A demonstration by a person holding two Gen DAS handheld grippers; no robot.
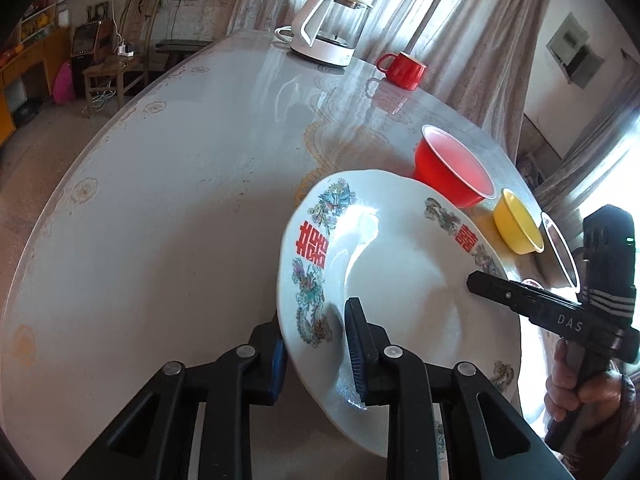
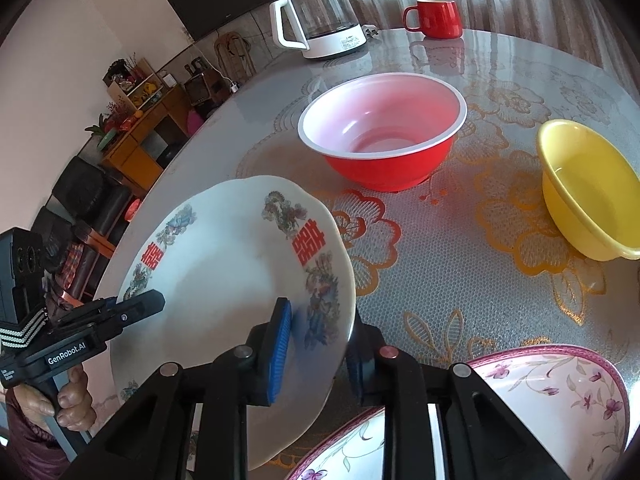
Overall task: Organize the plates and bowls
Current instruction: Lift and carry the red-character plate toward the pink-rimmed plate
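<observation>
A white plate with red characters and dragon prints hangs tilted above the table, held from both sides. My left gripper is shut on its left rim, one blue pad on top and one beneath. My right gripper is shut on the opposite rim in the same way. Each gripper shows in the other's view, the right gripper at the plate's far edge and the left gripper likewise. A red bowl and a yellow bowl stand on the table beyond.
A floral pink-rimmed bowl sits just right of the plate, with another floral dish under my right gripper. A glass kettle and a red mug stand at the far edge of the round table. Curtains hang behind.
</observation>
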